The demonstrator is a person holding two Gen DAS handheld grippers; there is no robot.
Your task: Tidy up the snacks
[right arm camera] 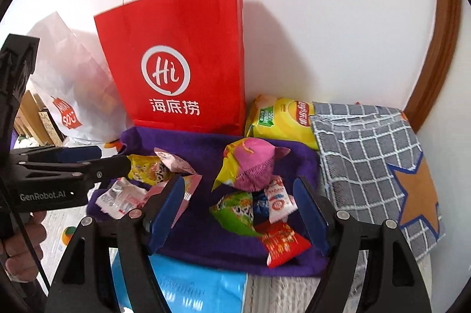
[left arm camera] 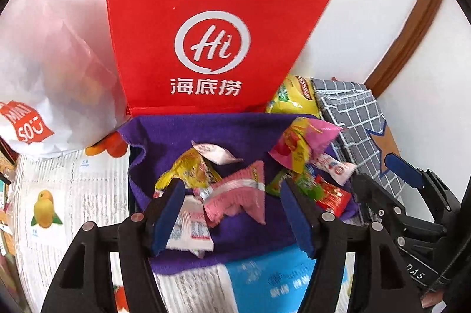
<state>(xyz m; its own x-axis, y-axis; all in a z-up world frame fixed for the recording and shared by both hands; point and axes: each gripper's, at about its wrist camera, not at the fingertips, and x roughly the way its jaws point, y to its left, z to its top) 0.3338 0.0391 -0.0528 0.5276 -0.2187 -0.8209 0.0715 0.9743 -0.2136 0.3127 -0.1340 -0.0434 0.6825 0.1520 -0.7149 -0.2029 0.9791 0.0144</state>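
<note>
Several small snack packets lie on a purple cloth (left arm camera: 235,133) (right arm camera: 206,248). In the left wrist view my left gripper (left arm camera: 232,215) is open above a pink wafer packet (left arm camera: 235,195), with a white packet (left arm camera: 191,230) and a yellow packet (left arm camera: 188,171) by its left finger. In the right wrist view my right gripper (right arm camera: 240,213) is open over a green packet (right arm camera: 235,210), a red packet (right arm camera: 279,242) and a white packet (right arm camera: 278,201). A pink and yellow bag (right arm camera: 250,165) lies behind them. The left gripper (right arm camera: 97,165) enters from the left there.
A red paper bag (left arm camera: 206,33) (right arm camera: 182,59) stands against the wall behind the cloth. A white plastic bag (left arm camera: 44,77) is left of it. A yellow chip bag (right arm camera: 279,118) and a grey checked cloth (right arm camera: 368,160) lie at right. A blue package (right arm camera: 191,289) lies in front.
</note>
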